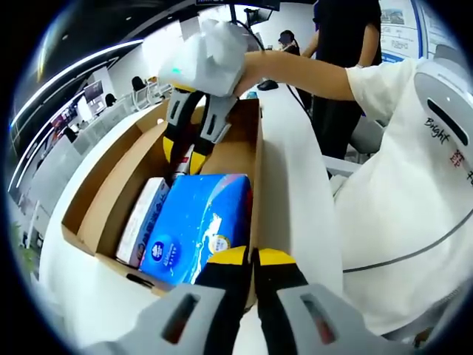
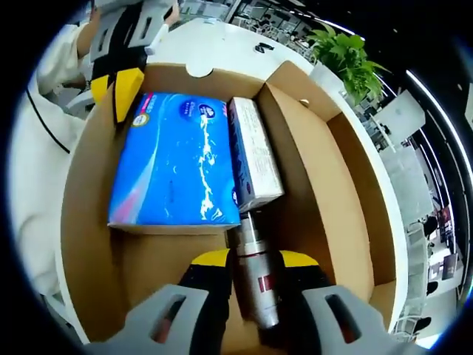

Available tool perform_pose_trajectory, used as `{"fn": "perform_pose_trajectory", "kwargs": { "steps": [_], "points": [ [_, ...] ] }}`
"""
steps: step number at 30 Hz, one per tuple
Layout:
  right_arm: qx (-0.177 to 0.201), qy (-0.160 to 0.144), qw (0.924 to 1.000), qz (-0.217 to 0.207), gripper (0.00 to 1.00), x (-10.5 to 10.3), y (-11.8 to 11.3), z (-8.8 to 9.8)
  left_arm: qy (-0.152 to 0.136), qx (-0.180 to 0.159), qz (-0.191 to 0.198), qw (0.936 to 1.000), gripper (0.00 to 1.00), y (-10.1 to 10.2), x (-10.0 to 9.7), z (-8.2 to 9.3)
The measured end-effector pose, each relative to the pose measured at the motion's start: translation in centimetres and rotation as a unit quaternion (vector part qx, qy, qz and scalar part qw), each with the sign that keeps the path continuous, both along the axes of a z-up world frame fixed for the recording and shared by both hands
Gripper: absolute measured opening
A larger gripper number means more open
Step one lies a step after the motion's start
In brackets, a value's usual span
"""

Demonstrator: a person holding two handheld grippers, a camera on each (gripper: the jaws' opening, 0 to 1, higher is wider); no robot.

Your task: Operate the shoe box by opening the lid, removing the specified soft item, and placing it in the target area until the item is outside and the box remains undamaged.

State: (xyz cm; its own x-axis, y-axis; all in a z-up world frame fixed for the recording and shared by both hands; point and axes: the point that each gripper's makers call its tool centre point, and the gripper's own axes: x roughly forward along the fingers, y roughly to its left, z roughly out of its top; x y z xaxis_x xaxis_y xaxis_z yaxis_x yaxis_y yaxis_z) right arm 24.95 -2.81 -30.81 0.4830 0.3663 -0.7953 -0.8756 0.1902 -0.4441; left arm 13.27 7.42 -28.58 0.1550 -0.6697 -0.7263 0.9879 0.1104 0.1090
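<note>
An open-plan office is suggested; rows of desks with seated people (image 1: 137, 83) are seen beyond the white table (image 1: 295, 177); more desks and chairs (image 2: 432, 222) are shown under long ceiling light strips (image 1: 66, 70); a potted plant (image 2: 341, 55) is set nearby; wall posters (image 1: 395, 26), perhaps notices, are too blurred to be read.

The left gripper (image 1: 251, 260) points forward with its yellow-tipped jaws nearly together, only a thin gap between them and nothing held. Ahead of it the right gripper (image 1: 192, 140) angles downward, a bare forearm (image 1: 303, 74) and white sleeve (image 1: 377, 85) behind it. In the right gripper view the right gripper (image 2: 255, 262) has its jaws apart, one on either side of a metal cylinder (image 2: 255, 274); whether they touch it is unclear.
</note>
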Motion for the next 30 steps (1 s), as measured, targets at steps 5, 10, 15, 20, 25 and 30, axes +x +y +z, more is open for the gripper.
{"fn": "perform_pose_trajectory", "kwargs": {
  "steps": [5,10,15,20,25,30],
  "points": [
    [-0.023,0.004,0.9996,0.013,0.22,-0.5,0.5,-0.7,0.002,0.001,0.0,1.0,0.02,0.0,0.0,0.0],
    [-0.031,0.015,0.9993,0.015,0.21,0.0,0.8,-1.3,0.001,0.0,0.0,1.0,0.02,0.0,0.0,0.0],
    [-0.045,0.019,0.9986,0.02,0.21,-0.1,0.9,-1.5,0.001,0.0,0.001,1.0,0.02,0.0,0.0,0.0],
    [-0.068,0.017,0.9971,0.03,0.21,-0.2,0.6,-1.9,0.0,-0.001,0.001,1.0,0.02,0.1,0.0,0.0],
    [-0.082,0.018,0.9958,0.037,0.21,-0.2,0.2,-1.9,0.0,-0.002,0.001,1.0,0.02,0.1,0.0,0.0],
    [-0.085,0.054,0.9947,0.025,0.2,-0.2,-0.6,-1.8,-0.002,-0.003,0.002,1.0,0.02,0.1,0.0,0.0]
  ]
}}
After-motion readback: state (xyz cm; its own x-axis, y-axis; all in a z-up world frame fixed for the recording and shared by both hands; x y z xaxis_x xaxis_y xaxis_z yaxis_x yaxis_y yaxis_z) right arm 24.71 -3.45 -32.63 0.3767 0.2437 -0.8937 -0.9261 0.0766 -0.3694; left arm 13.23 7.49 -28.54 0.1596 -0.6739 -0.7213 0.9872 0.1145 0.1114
